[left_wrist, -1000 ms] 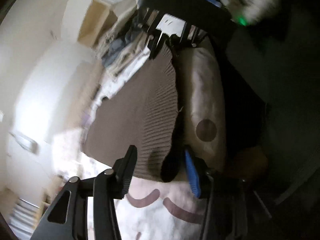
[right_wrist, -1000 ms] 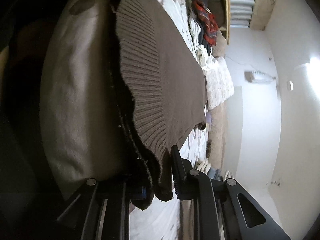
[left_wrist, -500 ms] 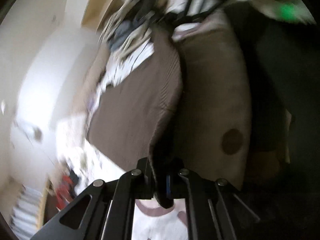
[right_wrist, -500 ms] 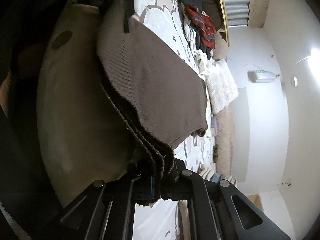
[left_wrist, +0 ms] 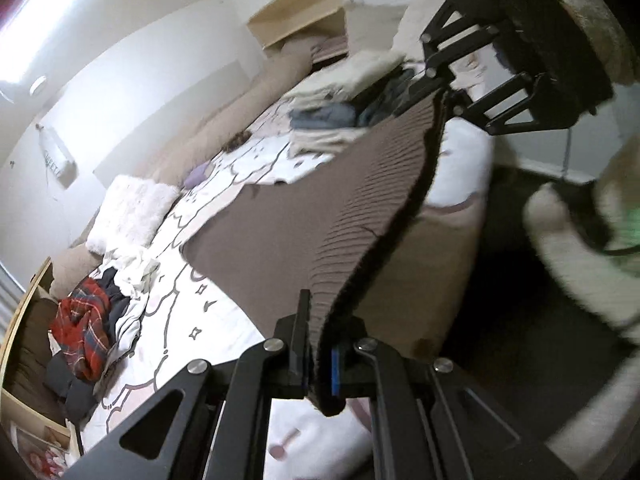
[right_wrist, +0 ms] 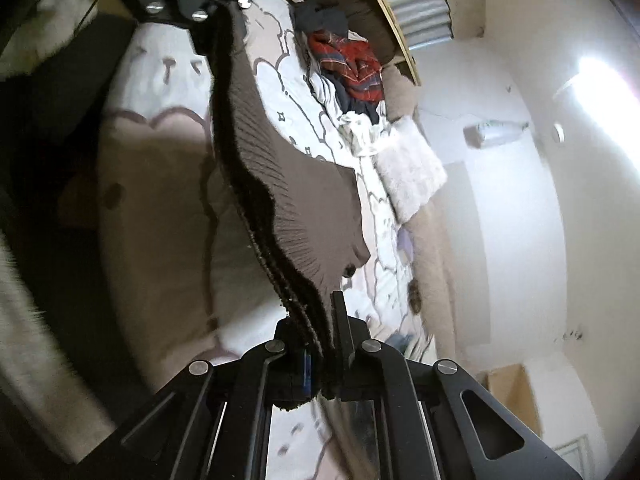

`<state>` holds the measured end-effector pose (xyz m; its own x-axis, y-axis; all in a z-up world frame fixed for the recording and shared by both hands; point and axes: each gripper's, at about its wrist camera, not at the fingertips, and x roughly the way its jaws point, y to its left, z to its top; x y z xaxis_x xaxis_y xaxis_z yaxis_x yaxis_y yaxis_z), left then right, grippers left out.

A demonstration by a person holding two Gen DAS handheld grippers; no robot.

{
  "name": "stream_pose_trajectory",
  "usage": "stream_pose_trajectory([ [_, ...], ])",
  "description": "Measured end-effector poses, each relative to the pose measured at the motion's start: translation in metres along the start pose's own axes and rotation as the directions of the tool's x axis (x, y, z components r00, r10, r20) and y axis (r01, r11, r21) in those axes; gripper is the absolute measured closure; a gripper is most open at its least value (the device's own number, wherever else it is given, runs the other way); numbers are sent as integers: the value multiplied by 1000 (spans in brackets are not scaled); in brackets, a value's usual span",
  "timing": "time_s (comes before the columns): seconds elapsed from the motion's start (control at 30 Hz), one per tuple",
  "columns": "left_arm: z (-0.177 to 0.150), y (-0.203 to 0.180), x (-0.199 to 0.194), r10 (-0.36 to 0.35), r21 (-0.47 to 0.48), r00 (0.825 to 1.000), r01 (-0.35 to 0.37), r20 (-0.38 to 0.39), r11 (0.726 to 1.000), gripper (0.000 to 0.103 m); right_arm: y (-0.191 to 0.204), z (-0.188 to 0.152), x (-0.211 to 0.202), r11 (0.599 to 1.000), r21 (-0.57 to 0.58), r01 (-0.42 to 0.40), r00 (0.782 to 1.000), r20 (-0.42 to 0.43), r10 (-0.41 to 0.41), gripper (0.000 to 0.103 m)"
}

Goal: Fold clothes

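Sweater hem (left_wrist: 372, 216) lifted; both hand-held grippers (left_wrist: 320, 356) (right_wrist: 326, 344) clamped, angled down.

Brown ribbed knit sweater (left_wrist: 304, 216) — hem edge lifted, far part lying on the bed

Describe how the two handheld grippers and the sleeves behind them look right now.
Both the left gripper and the right gripper are matte black linkage frames with triangular cut-outs and silver pivot bolts. Each carries a blue pad on one finger. A fluffy cream sleeve shows, blurred, with a green glow near it.
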<state>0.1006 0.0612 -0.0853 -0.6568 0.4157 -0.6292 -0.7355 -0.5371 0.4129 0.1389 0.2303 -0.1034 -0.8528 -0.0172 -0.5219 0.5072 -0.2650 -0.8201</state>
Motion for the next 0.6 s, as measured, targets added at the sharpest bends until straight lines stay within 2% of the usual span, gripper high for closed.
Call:
stream_pose_trajectory([
  [0.07,7,-11,-25,-25,13,1000,25,12,1000,96,-8,-1,-34,999,22,-50,999,-12,50,96],
  [0.2,26,-16,-75,-102,-22,994,101,-29,995,96,-22,17,-89,992,64,-104,994,-32,107,96],
  [0.23,27,-14,-74,-138,-53,989,136,-46,989,96,-25,21,-96,988,86,-126,991,-40,129,96],
  [0.33,18,-12,-48,-249,-127,963,235,-101,964,96,-19,23,-76,952,194,-235,968,-45,248,96],
  [0.4,5,-14,-14,-316,-167,934,290,-166,942,96,-3,18,-47,929,223,-297,944,-81,321,96],
  [0.47,3,-10,9,-372,-207,906,332,-202,920,96,8,16,-31,937,172,-305,933,-144,331,96],
  [0.5,8,-1,19,-396,-224,894,350,-212,910,96,9,15,-29,934,162,-317,929,-147,340,96],
  [0.6,35,35,34,-389,-228,896,342,-213,912,96,-29,23,-9,918,195,-347,916,-139,376,96],
])
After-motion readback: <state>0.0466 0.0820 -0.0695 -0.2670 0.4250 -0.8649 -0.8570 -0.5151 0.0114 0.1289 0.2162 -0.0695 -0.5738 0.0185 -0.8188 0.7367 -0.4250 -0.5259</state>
